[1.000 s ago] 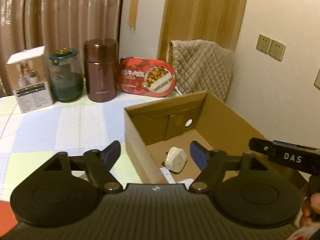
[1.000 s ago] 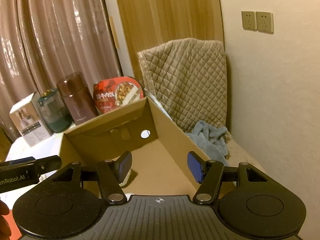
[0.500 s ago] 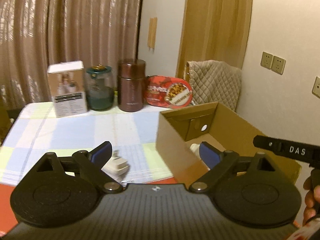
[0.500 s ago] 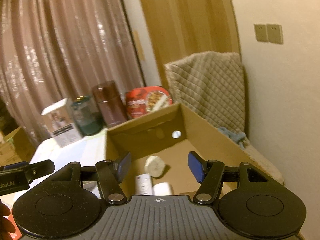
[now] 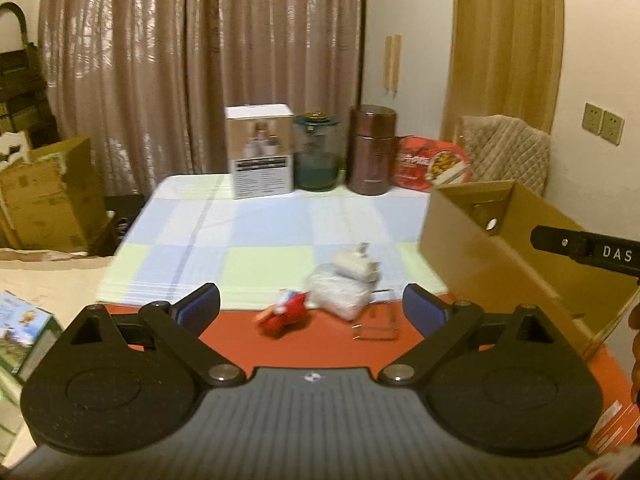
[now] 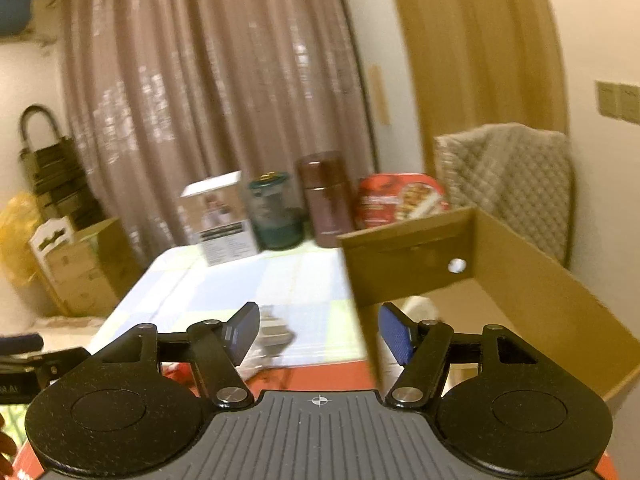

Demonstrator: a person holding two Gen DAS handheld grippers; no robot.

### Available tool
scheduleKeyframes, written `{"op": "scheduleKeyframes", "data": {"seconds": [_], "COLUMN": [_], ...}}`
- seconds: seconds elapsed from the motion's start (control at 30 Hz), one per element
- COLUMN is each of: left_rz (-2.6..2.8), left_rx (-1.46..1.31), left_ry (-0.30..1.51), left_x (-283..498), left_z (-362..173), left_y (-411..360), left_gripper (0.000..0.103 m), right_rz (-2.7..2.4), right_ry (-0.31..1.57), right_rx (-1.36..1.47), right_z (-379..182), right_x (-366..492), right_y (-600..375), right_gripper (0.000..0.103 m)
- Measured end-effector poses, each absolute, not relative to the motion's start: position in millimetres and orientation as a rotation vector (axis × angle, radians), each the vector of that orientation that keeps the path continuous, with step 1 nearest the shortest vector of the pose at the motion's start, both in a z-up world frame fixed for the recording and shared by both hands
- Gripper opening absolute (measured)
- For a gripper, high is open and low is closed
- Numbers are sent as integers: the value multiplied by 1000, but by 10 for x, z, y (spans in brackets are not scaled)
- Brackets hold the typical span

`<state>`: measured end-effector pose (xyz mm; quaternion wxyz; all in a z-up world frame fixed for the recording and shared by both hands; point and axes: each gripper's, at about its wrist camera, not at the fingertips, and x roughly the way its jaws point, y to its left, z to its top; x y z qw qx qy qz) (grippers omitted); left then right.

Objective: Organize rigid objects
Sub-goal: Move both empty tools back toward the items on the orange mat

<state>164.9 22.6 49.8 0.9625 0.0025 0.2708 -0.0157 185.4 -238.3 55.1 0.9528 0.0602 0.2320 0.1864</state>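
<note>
Left wrist view, left gripper (image 5: pixel 311 307) wide open, empty, above red toy (image 5: pixel 285 315), white charger (image 5: pixel 357 266), cardboard box (image 5: pixel 480 256) alongside, right gripper (image 6: pixel 318 335) equally open, empty.

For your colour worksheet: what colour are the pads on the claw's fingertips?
Blue, seen best in the left wrist view on the left claw pads.

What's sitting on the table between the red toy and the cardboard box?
In the left wrist view, a white plug on a clear bag lies between the red toy and the cardboard box.
</note>
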Motion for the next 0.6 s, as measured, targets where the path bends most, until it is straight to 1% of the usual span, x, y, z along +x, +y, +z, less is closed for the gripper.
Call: {"op": "scheduleKeyframes", "data": {"seconds": [0.2, 0.43, 0.6], "left_rz": [20, 12, -38], "left_rx": [36, 24, 17], "left_ry": [545, 580, 599], "left_x": [1546, 1796, 2033], "left_z": [456, 87, -141], "left_y": [519, 734, 754], "left_gripper": [98, 98, 98], "right_rz": [479, 524, 520], "right_ry": [468, 546, 606], "right_rx": [18, -32, -57], "right_z": [438, 132, -70], "right_x": [1747, 1823, 1957], "right_y": [-1997, -1743, -1613], "right_gripper": [64, 65, 65]}}
